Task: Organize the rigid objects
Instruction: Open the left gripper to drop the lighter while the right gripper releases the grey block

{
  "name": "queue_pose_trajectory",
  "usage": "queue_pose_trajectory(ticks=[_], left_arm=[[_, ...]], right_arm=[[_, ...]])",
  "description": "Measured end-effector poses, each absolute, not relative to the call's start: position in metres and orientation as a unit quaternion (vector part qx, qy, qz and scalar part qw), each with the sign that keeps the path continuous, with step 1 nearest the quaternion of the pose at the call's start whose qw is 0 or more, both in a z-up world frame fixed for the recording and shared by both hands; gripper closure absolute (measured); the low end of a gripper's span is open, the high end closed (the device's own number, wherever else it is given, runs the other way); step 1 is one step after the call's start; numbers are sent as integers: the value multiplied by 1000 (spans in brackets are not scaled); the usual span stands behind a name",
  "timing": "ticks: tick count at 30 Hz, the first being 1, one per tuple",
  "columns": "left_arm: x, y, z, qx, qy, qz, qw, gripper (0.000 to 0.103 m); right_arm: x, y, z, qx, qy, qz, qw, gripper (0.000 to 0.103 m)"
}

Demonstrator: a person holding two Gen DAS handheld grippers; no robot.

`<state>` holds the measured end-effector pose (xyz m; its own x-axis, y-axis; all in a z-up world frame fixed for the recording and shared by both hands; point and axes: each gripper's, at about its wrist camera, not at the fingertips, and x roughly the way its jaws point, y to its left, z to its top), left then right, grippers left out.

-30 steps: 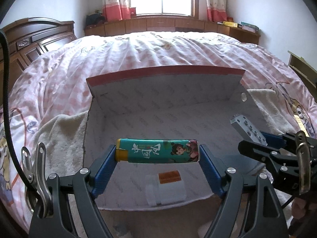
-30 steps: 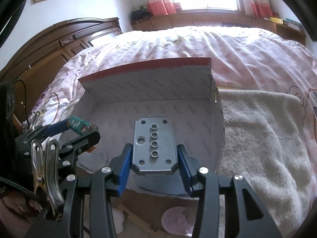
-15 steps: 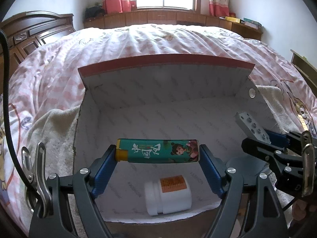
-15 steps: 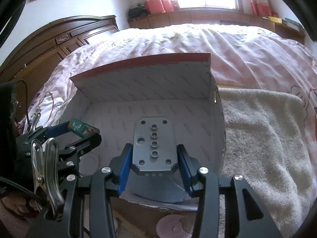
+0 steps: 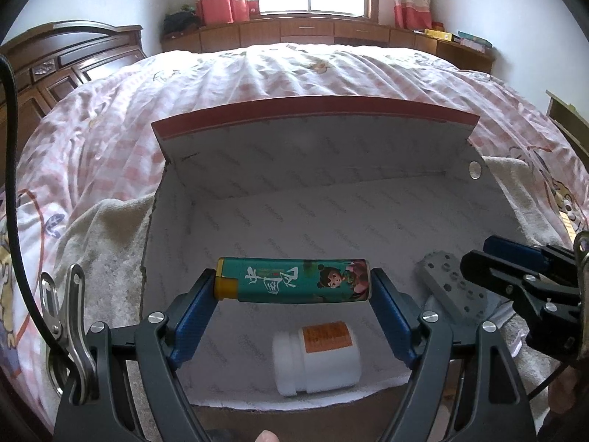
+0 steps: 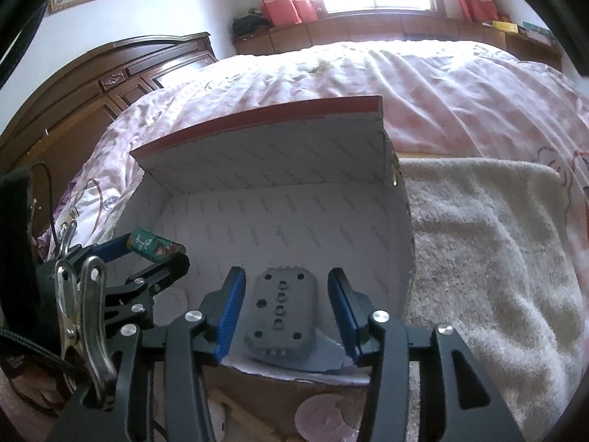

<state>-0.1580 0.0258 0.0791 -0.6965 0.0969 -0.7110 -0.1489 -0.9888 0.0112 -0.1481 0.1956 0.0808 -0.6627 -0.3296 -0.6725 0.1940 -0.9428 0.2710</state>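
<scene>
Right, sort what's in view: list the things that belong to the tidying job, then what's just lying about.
Job:
green lighter, clamped in the left gripper
grey metal plate, lying free between the right gripper's just-opened jaws
white pill bottle
open box

Lying about:
pink bedspread
cream towel

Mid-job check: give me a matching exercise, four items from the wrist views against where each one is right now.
Items:
1. green tube
2. grey plate
3. white bottle
4. cream towel

Places:
A. lying in the box, under the tube
B. clamped in the left gripper
C. outside the box, on the bed
D. on the box floor between the right gripper's open jaws

Pairs: 1-B, 2-D, 3-A, 4-C
</scene>
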Motion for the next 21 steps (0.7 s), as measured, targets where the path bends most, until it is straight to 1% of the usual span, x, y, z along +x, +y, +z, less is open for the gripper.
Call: queue_pose_trajectory(ticks=[14,21], left_arm=[[-143,19,90,-367,26,927,67,20],[-130,20,96,-365,28,927,75,20]], right_arm=[[-137,201,86,382,-104,-908,138,43],[-126,201,92,376,-107,-910,139,42]])
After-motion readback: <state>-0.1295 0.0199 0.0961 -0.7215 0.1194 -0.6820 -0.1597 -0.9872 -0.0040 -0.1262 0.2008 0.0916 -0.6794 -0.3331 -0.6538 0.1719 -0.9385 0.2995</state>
